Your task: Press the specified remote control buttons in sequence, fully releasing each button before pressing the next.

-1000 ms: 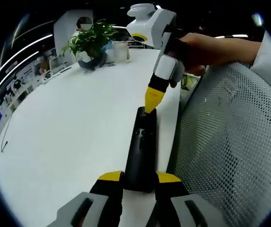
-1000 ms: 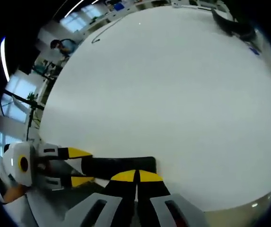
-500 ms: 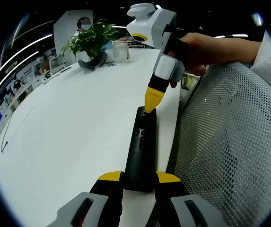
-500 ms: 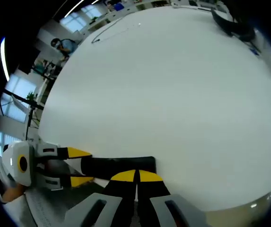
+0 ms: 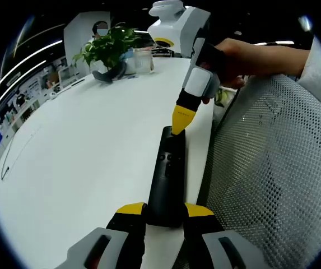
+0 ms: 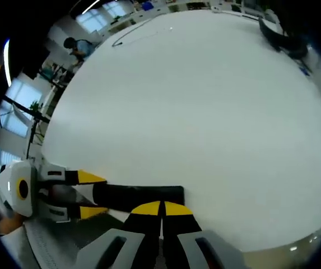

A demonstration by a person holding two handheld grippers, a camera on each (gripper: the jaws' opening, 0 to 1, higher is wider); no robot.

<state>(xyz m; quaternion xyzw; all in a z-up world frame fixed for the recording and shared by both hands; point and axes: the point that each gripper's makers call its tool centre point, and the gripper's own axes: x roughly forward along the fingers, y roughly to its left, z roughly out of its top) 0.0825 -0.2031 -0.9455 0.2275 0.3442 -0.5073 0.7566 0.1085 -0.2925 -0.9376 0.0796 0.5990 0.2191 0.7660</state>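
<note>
At lower centre the left gripper (image 5: 165, 212) clamps the black remote (image 5: 168, 176) on the white table (image 5: 82, 145), while the right gripper (image 5: 179, 126), jaws together, touches its far end.

Black slim remote (image 5: 167, 176) flat on white table (image 5: 82, 151); near edge

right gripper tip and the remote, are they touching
Touching. In the left gripper view, the right gripper has its shut yellow tips set on the far end of the remote.
</note>
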